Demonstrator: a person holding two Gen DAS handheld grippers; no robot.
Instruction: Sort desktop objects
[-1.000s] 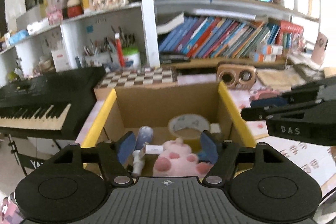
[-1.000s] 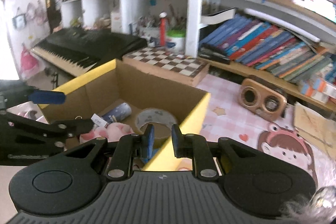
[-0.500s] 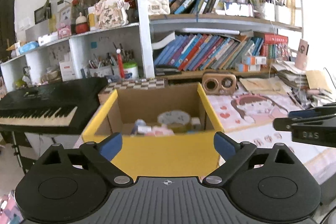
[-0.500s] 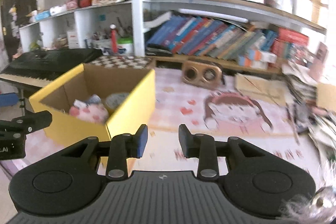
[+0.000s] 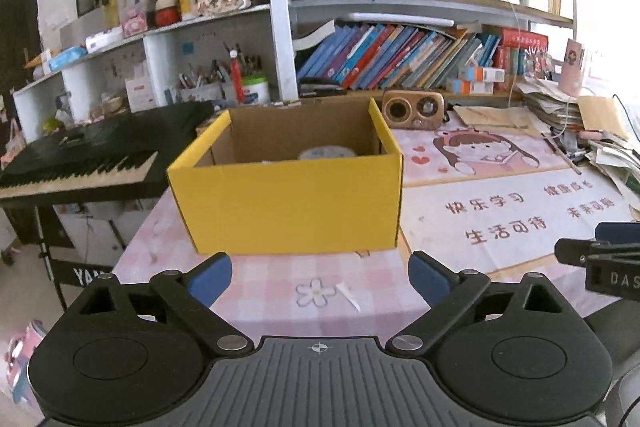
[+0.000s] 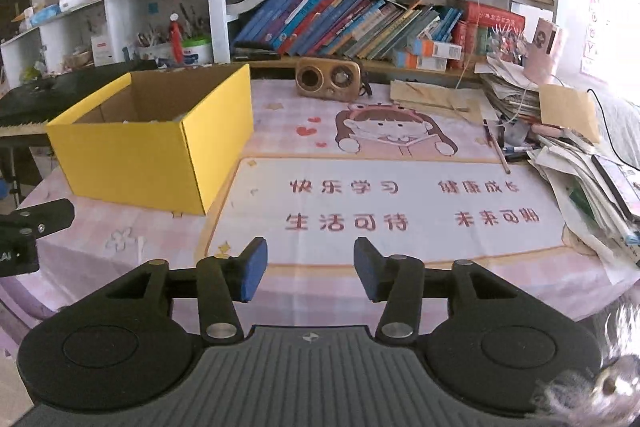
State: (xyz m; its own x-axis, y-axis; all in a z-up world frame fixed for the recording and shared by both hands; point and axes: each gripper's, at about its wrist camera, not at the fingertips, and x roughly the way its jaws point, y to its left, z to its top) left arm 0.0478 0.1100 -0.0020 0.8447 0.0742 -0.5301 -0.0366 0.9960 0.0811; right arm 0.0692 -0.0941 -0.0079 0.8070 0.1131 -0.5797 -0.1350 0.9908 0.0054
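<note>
Nearest us, our left gripper [image 5: 319, 277] hangs over the near edge of the table [image 5: 280, 307], its jaws spread wide after opening further in the last second, with nothing between the blue pads [image 5: 210, 277] but checked pink cloth. At three o'clock in the left wrist view the tip of our right gripper [image 5: 600, 259] pokes in from the frame edge, well apart from the left one.

Our right gripper [image 6: 307, 269] stands at a middling gap, its jaws just now opening, and it grips nothing; below it runs the near border of the printed desk mat [image 6: 380, 203]. The mat's whole middle lies bare toward twelve o'clock, giving us open room.

Further out, at ten o'clock in the right wrist view, the yellow box [image 6: 160, 155] sits at the table's left edge, its right wall just beside the mat's left border. A tape roll [image 5: 326, 151] shows inside, over the front rim.

Beyond, at twelve o'clock, a wooden speaker [image 6: 328, 79] stands before the bookshelf [image 6: 360, 23]. Loose papers [image 6: 580, 163] crowd the right edge at two o'clock.
</note>
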